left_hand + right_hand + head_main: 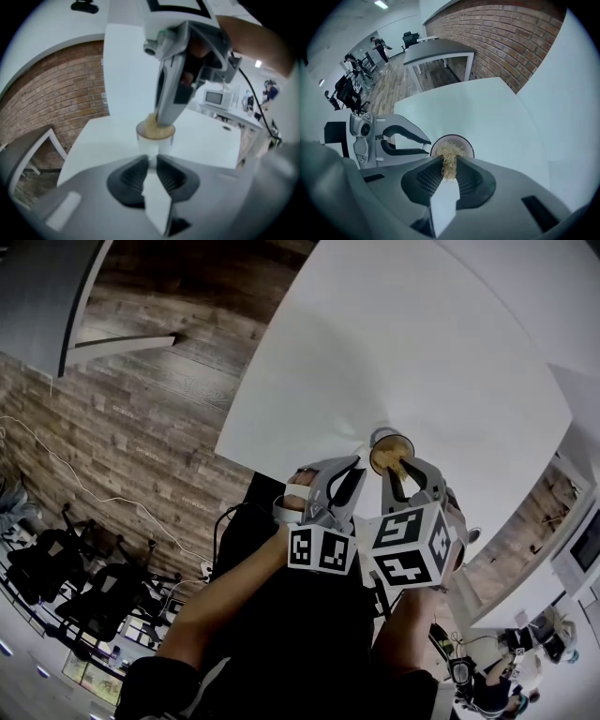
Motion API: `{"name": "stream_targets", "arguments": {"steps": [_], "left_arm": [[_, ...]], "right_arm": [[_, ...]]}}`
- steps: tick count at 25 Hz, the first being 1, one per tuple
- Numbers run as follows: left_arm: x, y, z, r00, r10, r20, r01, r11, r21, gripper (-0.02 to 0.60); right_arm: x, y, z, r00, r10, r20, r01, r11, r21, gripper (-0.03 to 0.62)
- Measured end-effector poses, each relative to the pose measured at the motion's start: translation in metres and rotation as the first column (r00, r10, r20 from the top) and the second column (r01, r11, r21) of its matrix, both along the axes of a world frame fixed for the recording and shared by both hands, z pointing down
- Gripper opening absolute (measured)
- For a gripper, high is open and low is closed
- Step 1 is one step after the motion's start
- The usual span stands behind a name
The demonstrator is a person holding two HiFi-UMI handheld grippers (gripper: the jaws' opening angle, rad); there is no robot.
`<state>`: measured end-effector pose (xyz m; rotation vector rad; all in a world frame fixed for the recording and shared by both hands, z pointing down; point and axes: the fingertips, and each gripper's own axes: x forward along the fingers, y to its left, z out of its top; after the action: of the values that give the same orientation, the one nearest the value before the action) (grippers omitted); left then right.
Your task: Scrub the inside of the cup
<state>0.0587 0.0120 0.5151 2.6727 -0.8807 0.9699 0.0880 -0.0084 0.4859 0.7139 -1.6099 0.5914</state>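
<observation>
Standing near the close edge of the broad white desk (403,343), the small round pale cup (382,436) is upright and stuffed at its mouth with a tan, wiry wad of scrubbing fibre (392,457). The left gripper (354,471), a grey two-fingered tool with a black-and-white marker cube (323,549) at its back, reaches the cup from the left and slants downward. In its own view its jaws stand almost together, with only a narrow slot between the dark ribbed pads, and they pinch the cup's near side; which part of the wall they have cannot be made out. The right gripper (405,472) hangs directly above the cup and points straight down into it. Its jaws are closed tight on the upper end of the fibre wad, whose loose strands spread below the pads and fill the cup's opening. The two grippers sit side by side, just beside each other over the cup, with the person's bare forearms running back toward the bottom of the head view. A dark wooden plank floor (141,427) lies left of the desk, and a red brick wall (511,42) rises beyond it.
</observation>
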Motion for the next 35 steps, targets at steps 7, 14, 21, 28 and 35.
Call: {"name": "stream_targets", "arguments": {"steps": [7, 14, 21, 28, 35], "left_arm": [[0.001, 0.004, 0.002, 1.0, 0.023, -0.002, -0.023, 1.0, -0.015, 0.061], [-0.001, 0.01, -0.007, 0.998, 0.051, -0.042, -0.054, 0.996, -0.073, 0.136], [-0.036, 0.011, -0.054, 0.988, -0.022, -0.151, 0.005, 0.993, -0.117, 0.16], [-0.043, -0.017, -0.172, 0.961, -0.044, -0.272, 0.067, 0.995, 0.076, 0.134], [-0.037, -0.01, -0.278, 0.884, -0.051, -0.464, 0.178, 0.956, 0.234, 0.003]], "right_arm": [[0.003, -0.001, -0.035, 0.999, 0.038, 0.032, -0.043, 0.988, 0.151, 0.06], [0.029, 0.002, -0.086, 0.968, 0.161, 0.192, -0.217, 0.92, 0.326, 0.061], [0.05, 0.027, -0.136, 0.859, 0.243, 0.452, -0.441, 0.798, 0.41, 0.061], [0.069, 0.051, -0.194, 0.784, 0.231, 0.576, -0.566, 0.646, 0.512, 0.061], [0.062, 0.061, -0.241, 0.691, 0.177, 0.7, -0.682, 0.48, 0.552, 0.061]]}}
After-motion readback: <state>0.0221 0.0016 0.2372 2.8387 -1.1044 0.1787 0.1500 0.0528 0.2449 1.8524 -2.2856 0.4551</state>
